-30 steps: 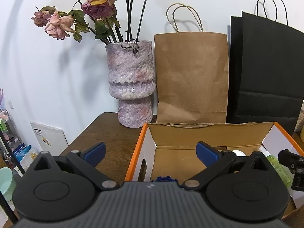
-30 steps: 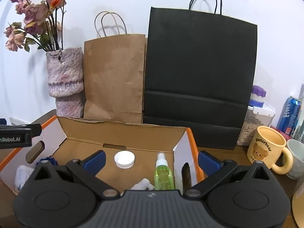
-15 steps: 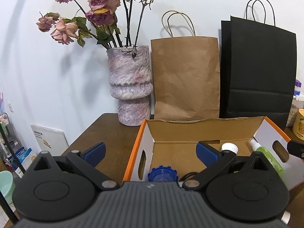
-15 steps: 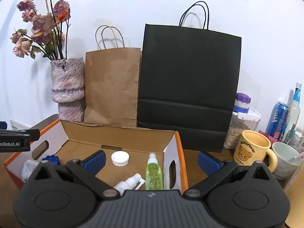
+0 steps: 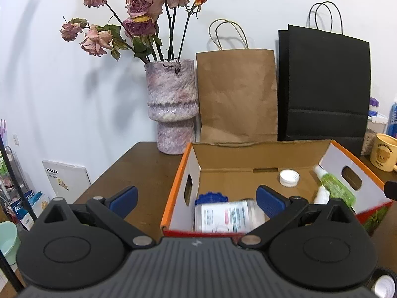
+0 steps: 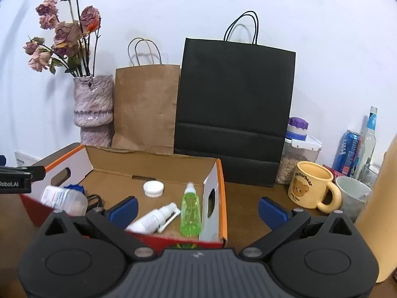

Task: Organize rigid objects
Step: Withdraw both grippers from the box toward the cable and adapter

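An open cardboard box with orange edges sits on the brown table. In it lie a clear jar with a blue lid, a white cap, a green spray bottle and a white spray bottle. My left gripper is open and empty, hovering before the box's near left corner. The right wrist view shows the same box, jar, white cap, green bottle and white bottle. My right gripper is open and empty over the box's near right corner.
Behind the box stand a marbled vase of dried roses, a brown paper bag and a black paper bag. Right of the box are a yellow bear mug, a grey mug, a blue can and a lidded container.
Both grippers have drawn back and risen from the box, so more of its inside and the near red wall shows. Both stay open and empty.
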Tool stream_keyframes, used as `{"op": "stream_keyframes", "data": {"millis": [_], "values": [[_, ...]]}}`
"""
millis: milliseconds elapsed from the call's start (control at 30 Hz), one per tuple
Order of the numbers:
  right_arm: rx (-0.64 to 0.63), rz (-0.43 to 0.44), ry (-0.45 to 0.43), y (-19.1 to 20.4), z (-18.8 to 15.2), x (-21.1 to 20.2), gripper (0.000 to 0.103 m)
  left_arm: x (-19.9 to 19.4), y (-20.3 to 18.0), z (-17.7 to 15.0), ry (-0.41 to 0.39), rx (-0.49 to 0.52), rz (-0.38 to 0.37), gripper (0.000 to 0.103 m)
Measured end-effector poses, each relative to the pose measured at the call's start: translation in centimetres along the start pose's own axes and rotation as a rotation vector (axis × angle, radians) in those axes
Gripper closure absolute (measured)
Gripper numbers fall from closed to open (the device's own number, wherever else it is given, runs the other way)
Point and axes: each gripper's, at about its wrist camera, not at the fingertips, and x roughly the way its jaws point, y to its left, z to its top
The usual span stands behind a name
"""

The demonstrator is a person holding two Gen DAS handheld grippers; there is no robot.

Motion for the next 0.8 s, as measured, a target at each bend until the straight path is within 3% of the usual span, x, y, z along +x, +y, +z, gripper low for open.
{"op": "stream_keyframes", "data": {"millis": [467,800], "values": [[-0.008,0.029,0.005,0.1,-4.0,-4.3,0.0,-4.2,-0.1,-3.6,0.028,0.012,-0.023,0.0],[-0.013,0.048,0.055,0.2,-6.6,-6.3,0.0,-6.0,-0.2,-5.9,0.082,0.019,-0.036,0.0]]}}
